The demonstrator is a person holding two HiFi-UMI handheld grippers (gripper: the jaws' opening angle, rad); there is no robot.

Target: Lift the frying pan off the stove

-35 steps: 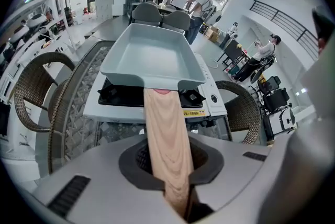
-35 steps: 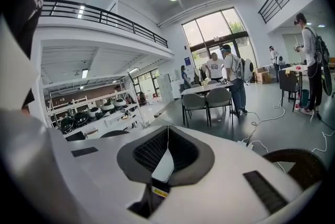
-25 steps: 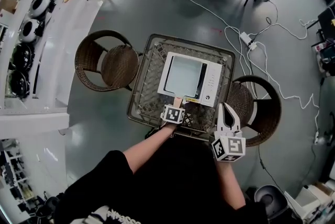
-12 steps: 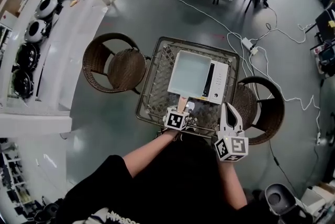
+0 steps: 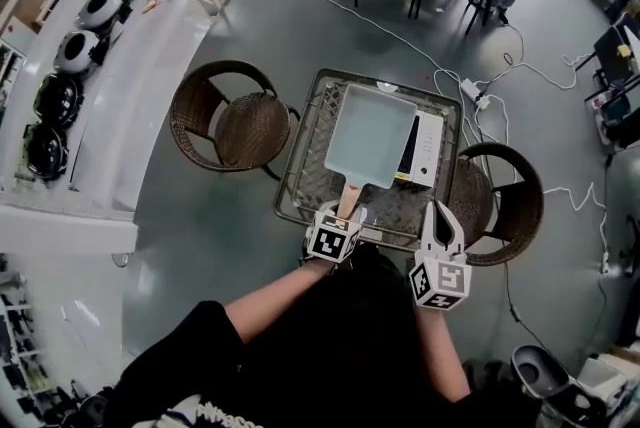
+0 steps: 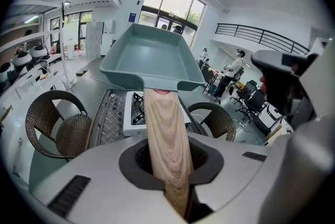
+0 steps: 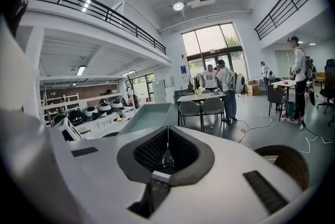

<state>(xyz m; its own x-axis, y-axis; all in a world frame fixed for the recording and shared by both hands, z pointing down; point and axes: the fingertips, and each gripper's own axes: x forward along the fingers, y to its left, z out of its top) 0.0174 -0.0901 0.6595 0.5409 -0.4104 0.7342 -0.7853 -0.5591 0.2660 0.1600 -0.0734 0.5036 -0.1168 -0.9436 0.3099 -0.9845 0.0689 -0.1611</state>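
Gripping its handle, left gripper (image 5: 346, 216) holds frying pan (image 5: 368, 138) clear above stove (image 5: 429, 148).

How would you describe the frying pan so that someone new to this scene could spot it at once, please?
Find the wire-mesh table between two brown wicker chairs; a white stove sits on it. Over the stove, the left gripper holds the frying pan by its pale wooden handle. It is the only square, grey-green, tray-like thing there.

2 bare forearms reach forward from black sleeves. The left tongs (image 5: 347, 215) point downward, clamped on the frying pan handle (image 5: 349, 198). The right tongs (image 5: 438, 212), nearly level, are closed and empty.
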